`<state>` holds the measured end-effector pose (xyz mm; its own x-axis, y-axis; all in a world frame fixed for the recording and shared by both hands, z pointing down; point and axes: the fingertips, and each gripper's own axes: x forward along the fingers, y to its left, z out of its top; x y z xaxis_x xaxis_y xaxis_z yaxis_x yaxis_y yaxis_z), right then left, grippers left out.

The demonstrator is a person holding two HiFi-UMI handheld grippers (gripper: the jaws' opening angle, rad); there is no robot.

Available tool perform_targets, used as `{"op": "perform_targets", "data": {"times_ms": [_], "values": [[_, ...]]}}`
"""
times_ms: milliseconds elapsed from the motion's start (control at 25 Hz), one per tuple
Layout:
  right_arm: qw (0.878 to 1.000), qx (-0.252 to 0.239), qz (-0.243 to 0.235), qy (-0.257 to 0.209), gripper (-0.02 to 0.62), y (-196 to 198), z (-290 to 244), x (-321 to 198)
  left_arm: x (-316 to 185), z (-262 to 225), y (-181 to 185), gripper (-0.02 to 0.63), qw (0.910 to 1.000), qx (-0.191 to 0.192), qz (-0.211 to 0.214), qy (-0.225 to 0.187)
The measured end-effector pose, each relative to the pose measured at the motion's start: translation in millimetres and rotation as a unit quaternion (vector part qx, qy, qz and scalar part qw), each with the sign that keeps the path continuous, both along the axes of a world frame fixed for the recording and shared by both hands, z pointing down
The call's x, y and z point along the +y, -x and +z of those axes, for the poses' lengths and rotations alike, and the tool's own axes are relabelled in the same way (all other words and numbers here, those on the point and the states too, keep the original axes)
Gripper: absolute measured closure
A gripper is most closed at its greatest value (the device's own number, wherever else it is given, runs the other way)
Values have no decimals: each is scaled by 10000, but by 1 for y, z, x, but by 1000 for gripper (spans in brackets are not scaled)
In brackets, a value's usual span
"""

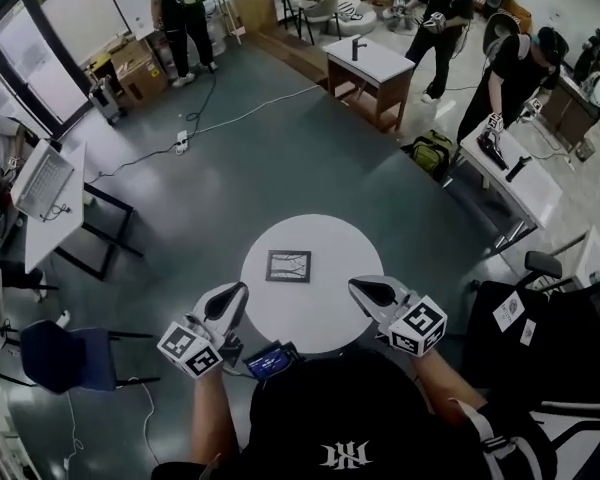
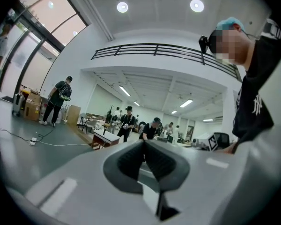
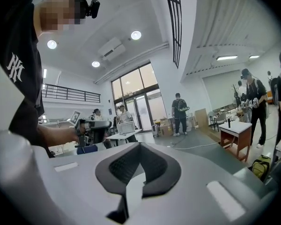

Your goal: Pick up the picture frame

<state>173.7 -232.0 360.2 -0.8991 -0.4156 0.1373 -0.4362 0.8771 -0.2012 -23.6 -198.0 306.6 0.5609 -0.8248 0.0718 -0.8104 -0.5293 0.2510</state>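
1. On round white counter (image 1: 332,236): one picture frame (image 1: 288,266), flat, near centre.
2. Two: left hand-held gripper (image 1: 240,291), right hand-held gripper (image 1: 357,286), jaws pressed together, empty, apart from picture frame.
3. Black shirt (image 3: 18,74): "NY" monogram.

The picture frame (image 1: 288,266) lies flat a little left of centre on the round table (image 1: 332,236), with bare white top open on every side of it. The left gripper (image 1: 240,290) and right gripper (image 1: 357,286) hang over the near rim, well apart, and the open top runs from each straight to the frame. A small blue-screened device (image 1: 272,360) shows at the near edge between them. A blue chair (image 1: 70,356) stands off to the left and a black chair (image 1: 528,313) to the right, both apart from the table.
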Motion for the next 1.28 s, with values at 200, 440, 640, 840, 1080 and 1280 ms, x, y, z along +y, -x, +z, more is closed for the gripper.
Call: {"op": "perform_targets", "data": {"times_ms": [200,440,640,840,1080,1280], "values": [[9995,-77,-202,246,595,-1,24,-39,-29,16,-4,603,9987,-237,-235,381],[9982,-111,-206,557,595,15,53,-79,-56,56,5,603,9929,-592,-253,998],[9954,80,78,956,595,48,90,-106,-80,95,34,591,9888,-542,-114,1386],[9898,323,557,1269,595,81,136,-126,-105,153,61,591,9822,-489,306,1790],[9755,533,1143,1801,594,103,203,-146,-130,231,81,591,9686,-865,791,2195],[9690,730,1304,1968,594,111,251,-149,-140,283,92,568,9643,-791,880,2370]]}}
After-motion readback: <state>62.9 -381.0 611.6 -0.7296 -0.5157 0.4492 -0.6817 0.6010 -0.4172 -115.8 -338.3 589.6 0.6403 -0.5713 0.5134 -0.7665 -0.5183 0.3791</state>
